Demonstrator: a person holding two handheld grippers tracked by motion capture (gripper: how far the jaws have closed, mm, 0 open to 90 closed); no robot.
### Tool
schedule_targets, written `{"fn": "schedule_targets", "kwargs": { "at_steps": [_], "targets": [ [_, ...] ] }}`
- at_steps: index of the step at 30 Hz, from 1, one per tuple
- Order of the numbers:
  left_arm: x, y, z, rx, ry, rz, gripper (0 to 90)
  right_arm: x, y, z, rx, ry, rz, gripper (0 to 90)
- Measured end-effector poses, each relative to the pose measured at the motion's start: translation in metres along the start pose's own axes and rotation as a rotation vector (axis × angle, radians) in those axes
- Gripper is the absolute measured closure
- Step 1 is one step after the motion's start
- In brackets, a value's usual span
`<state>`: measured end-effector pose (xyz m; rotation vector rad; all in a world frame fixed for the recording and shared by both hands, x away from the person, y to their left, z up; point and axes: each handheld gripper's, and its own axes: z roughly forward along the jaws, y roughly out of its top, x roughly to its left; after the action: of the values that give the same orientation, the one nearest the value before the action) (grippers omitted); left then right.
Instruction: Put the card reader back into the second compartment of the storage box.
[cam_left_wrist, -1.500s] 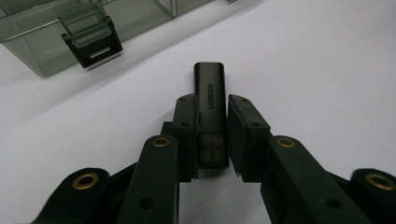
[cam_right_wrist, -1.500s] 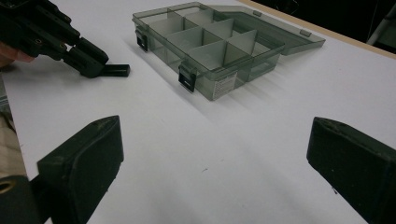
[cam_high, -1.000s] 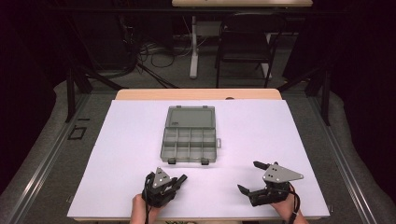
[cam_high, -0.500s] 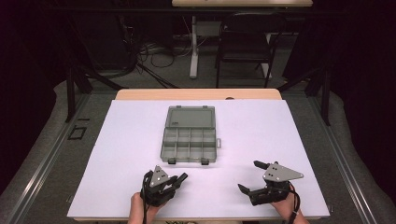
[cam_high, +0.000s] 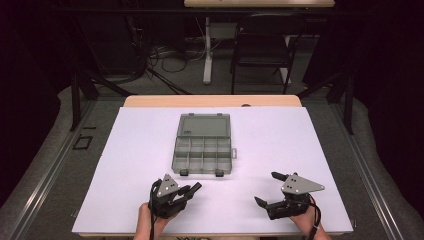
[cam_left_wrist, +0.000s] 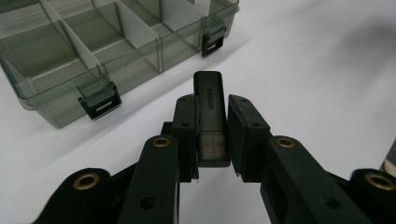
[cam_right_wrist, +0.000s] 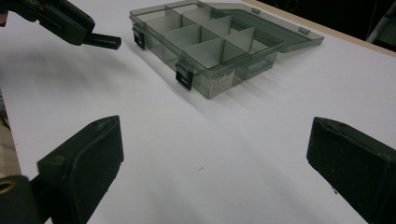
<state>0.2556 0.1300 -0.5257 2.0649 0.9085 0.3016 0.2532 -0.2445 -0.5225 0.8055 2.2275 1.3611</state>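
Observation:
A smoky clear compartment box (cam_high: 203, 144) lies open at the table's middle, its lid folded back; its divided trays look empty (cam_left_wrist: 79, 51) (cam_right_wrist: 210, 44). My left gripper (cam_high: 192, 188) sits just in front of the box's near edge, shut on a small black rectangular block (cam_left_wrist: 210, 116) that sticks out past the pads toward the box. That block also juts from the left gripper (cam_right_wrist: 105, 41) at the top left of the right gripper view. My right gripper (cam_high: 270, 189) rests at the front right of the table, open, with bare white surface between its pads (cam_right_wrist: 88, 158).
The white table sheet (cam_high: 300, 145) spreads wide around the box. Two black latches (cam_left_wrist: 99, 100) hang on the box's near wall. A wooden table edge (cam_high: 212, 101) runs behind; a dark chair (cam_high: 262, 50) and cables stand on the floor beyond.

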Motion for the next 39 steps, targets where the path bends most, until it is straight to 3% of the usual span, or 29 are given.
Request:
{"fn": "schedule_targets", "kwargs": {
  "at_steps": [3,39],
  "targets": [
    [0.000,0.003,-0.001,-0.010,-0.010,0.002,74.2,0.000,0.000,0.001,0.003,-0.001,0.001,3.4],
    [0.021,0.031,-0.019,-0.089,0.036,0.011,74.2,0.003,0.001,0.002,0.004,-0.002,-0.009,3.8]
  ]
}}
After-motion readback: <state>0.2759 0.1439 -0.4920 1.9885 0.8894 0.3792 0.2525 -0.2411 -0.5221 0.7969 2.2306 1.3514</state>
